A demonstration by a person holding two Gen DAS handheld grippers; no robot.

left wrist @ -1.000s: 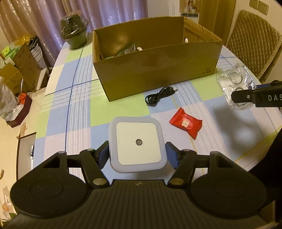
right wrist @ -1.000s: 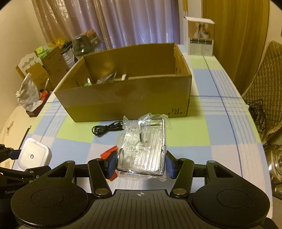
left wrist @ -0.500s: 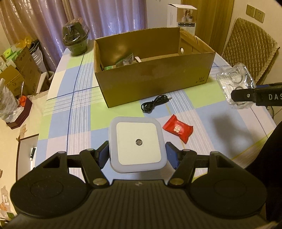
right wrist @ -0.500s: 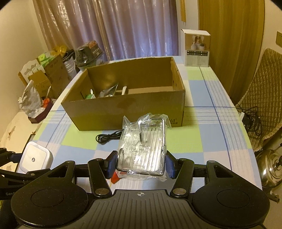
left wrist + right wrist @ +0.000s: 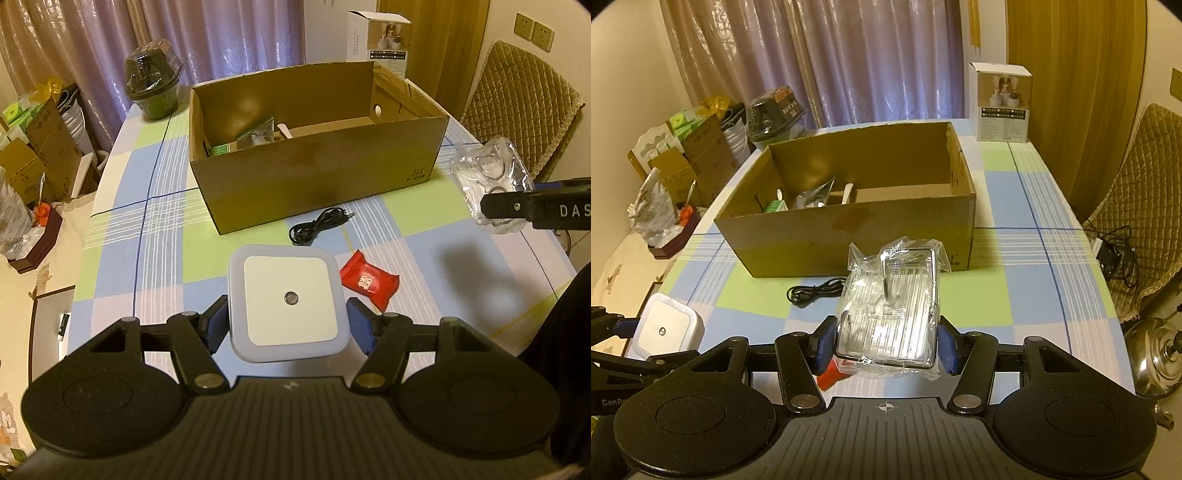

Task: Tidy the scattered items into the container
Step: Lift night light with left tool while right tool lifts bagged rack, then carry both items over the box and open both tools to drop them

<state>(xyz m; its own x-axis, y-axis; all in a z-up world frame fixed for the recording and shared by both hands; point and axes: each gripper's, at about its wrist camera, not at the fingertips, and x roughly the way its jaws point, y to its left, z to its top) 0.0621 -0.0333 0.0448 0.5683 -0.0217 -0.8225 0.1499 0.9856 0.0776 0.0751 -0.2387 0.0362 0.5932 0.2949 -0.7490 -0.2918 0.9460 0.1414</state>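
Note:
My left gripper point(image 5: 287, 325) is shut on a white square night light point(image 5: 287, 300), held above the checked tablecloth short of the open cardboard box point(image 5: 317, 177). My right gripper point(image 5: 887, 341) is shut on a clear plastic packet with a metal rack inside point(image 5: 892, 312); that packet point(image 5: 491, 181) also shows at the right of the left wrist view. A coiled black cable point(image 5: 317, 225) and a red candy wrapper point(image 5: 369, 282) lie on the table in front of the box. Several small packets point(image 5: 809, 197) rest in the box's left end.
A dark wrapped pot point(image 5: 153, 86) stands behind the box's left corner and a white product carton point(image 5: 1001, 101) at the far right. A quilted chair point(image 5: 1137, 206) and floor cables point(image 5: 1115, 251) flank the table's right edge; boxes and bags point(image 5: 676, 173) crowd the left.
Both grippers have risen and pulled back, each keeping its item, so the box looks farther off and more of its inside shows.

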